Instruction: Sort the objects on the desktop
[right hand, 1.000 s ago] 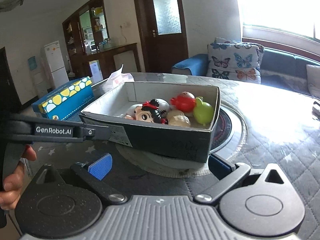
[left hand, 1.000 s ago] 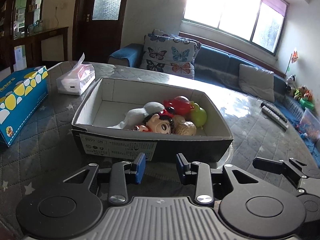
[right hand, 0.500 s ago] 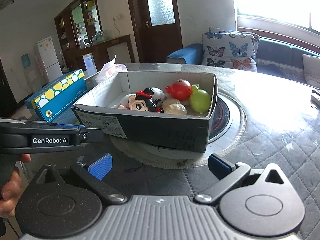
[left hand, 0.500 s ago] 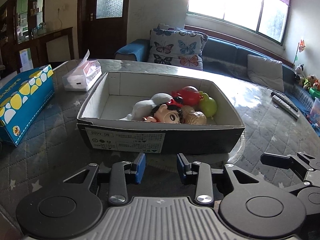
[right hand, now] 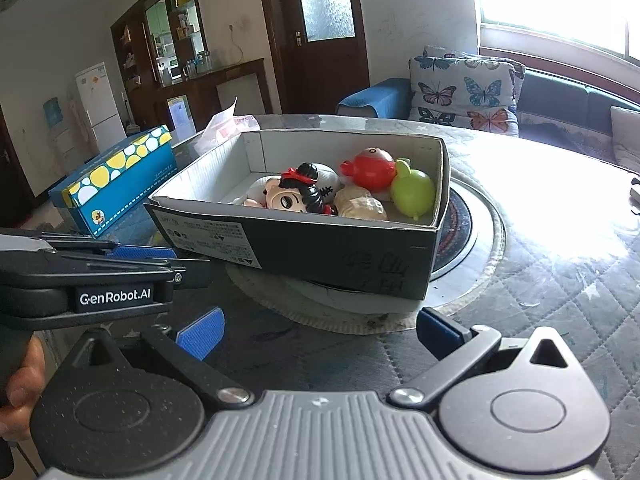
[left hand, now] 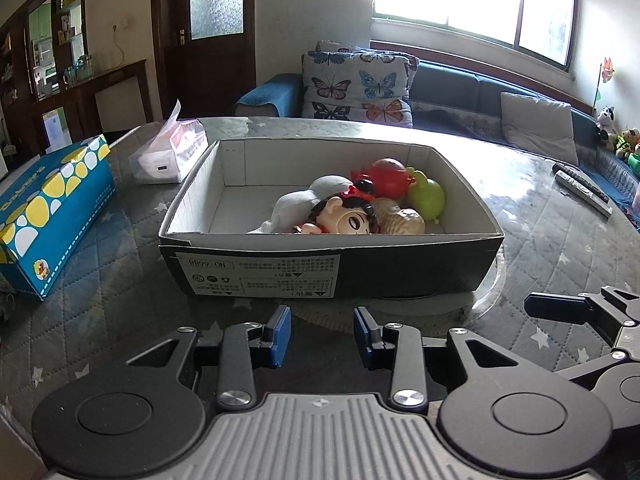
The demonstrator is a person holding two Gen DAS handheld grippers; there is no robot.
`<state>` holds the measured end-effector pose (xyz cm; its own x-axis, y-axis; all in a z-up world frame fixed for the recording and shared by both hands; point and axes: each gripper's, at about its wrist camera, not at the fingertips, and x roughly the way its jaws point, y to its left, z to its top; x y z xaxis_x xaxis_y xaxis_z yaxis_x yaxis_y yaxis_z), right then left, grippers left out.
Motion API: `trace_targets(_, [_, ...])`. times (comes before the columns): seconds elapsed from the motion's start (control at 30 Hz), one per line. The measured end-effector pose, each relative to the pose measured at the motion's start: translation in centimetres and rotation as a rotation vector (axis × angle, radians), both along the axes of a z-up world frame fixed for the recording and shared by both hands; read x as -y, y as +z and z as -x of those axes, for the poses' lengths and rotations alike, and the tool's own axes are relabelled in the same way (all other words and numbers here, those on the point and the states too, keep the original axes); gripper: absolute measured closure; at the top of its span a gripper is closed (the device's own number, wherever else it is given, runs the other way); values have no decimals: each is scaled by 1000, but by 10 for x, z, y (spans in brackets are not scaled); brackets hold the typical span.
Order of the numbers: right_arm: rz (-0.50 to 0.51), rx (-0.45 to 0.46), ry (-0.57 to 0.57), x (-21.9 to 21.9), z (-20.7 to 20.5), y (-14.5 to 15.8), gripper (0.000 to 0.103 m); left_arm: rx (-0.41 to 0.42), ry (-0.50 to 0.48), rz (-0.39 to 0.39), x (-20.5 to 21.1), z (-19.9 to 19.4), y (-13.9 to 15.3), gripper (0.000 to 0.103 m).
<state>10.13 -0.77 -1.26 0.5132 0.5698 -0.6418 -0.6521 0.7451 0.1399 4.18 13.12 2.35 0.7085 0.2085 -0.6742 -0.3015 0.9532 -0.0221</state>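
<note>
A black cardboard box point(left hand: 328, 268) with a white inside sits on a round mat point(right hand: 476, 248) in the middle of the quilted table point(left hand: 100, 280). The toys lie together at its right end: a doll point(left hand: 340, 220) with black hair and a red bow nearest, a white cloth bundle point(left hand: 304, 204) to its left, a beige lumpy toy point(left hand: 400, 218) to its right, and behind them a red round toy point(left hand: 386, 176) and a green pear-shaped toy point(left hand: 428, 198). The left half of the box floor is bare.

The left gripper point(left hand: 322, 334) hangs just in front of the box's near wall, its blue pads a small gap apart with nothing between them. The right gripper point(right hand: 320, 328) is spread wide and also holds nothing, near the box's corner; the box wall stands between both grippers and the toys.

To the left of the box lie a blue carton with yellow and white dots point(left hand: 48, 208) and, farther back, a white tissue pack point(left hand: 170, 156). Two remote controls point(left hand: 582, 188) rest at the far right of the table. A butterfly cushion point(left hand: 356, 88) leans on the sofa beyond.
</note>
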Motion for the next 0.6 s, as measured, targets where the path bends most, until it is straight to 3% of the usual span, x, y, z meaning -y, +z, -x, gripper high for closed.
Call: trace_targets(0.6, [41,-48,1,-18,-16,-13,0,-26,-7,-1,-5,-13,-7,66])
